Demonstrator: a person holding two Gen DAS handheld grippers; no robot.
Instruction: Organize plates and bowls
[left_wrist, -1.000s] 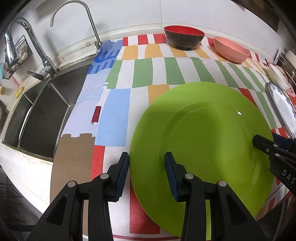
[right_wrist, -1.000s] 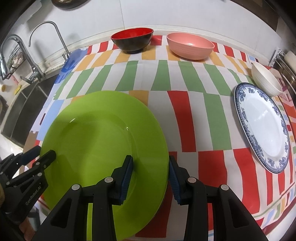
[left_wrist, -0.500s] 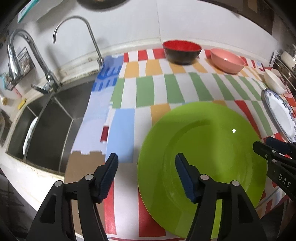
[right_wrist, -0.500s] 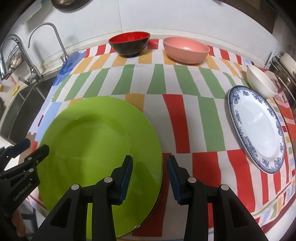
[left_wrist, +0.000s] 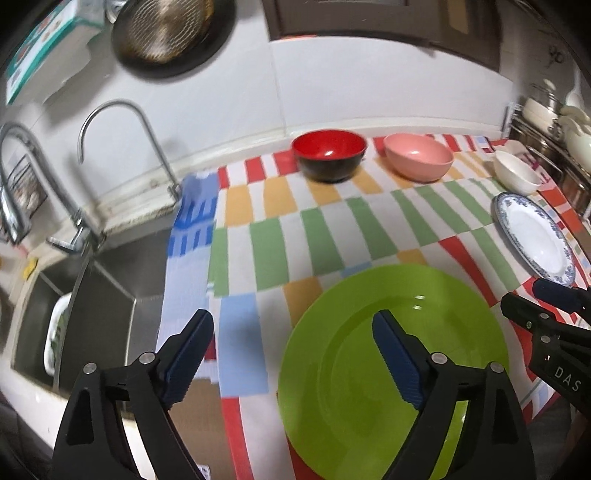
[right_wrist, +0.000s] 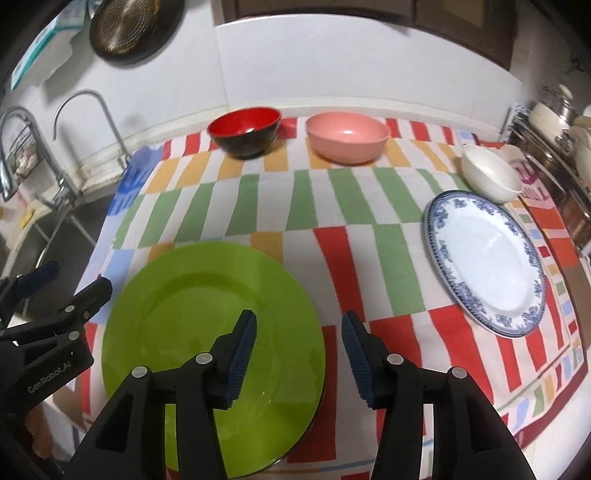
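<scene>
left claw (left_wrist: 291, 347) opening, right claw (right_wrist: 299, 339) opening, both empty

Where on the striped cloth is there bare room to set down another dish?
The widest bare stretch lies mid-cloth, between the green plate, the blue-rimmed plate and the red bowl and pink bowl behind. Crowded: the right edge, where the white bowl nearly meets the blue-rimmed plate.

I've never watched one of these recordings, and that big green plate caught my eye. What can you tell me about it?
The green plate is a large, round, glossy lime dish, plastic or glazed by its look, with a broad flat rim and shallow well. It is empty and lies flat on the striped cloth near the front edge. A dark edge under its near side hints at something beneath. Both grippers' jaws are opening above its edges, none pressing it.
</scene>
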